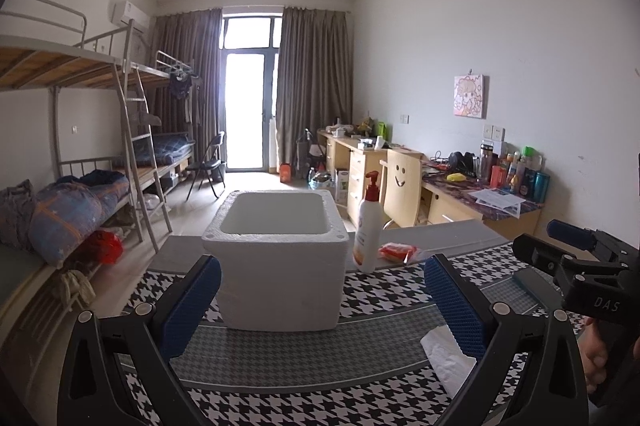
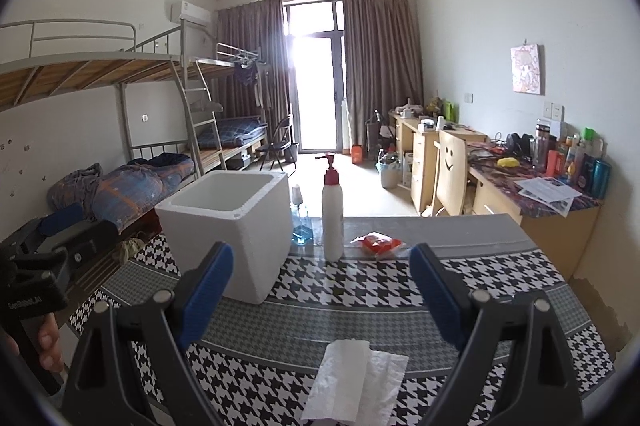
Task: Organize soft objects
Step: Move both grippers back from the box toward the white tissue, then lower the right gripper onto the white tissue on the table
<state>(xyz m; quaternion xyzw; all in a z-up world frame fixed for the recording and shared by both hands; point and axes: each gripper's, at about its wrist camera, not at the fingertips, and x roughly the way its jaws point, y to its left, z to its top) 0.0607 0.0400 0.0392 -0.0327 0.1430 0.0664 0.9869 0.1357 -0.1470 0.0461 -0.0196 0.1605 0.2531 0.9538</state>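
A white paper tissue [image 2: 352, 378] lies flat on the houndstooth table cloth [image 2: 360, 286], just below and between the fingers of my right gripper [image 2: 322, 262], which stands open and empty. The same tissue [image 1: 448, 358] shows at the lower right of the left wrist view, beside my right-hand finger there. My left gripper [image 1: 322, 274] is open too, with the white foam box [image 1: 280, 258] straight ahead of it. A red soft packet [image 2: 378, 244] lies behind, near the lotion bottle. The foam box [image 2: 236, 226] looks empty.
A white pump bottle [image 2: 333, 218] with a red top stands right of the box. A blue glass bottle [image 2: 301, 222] sits behind the box. The other gripper [image 1: 580, 266] and a hand show at the right edge. Bunk beds stand left, desks right.
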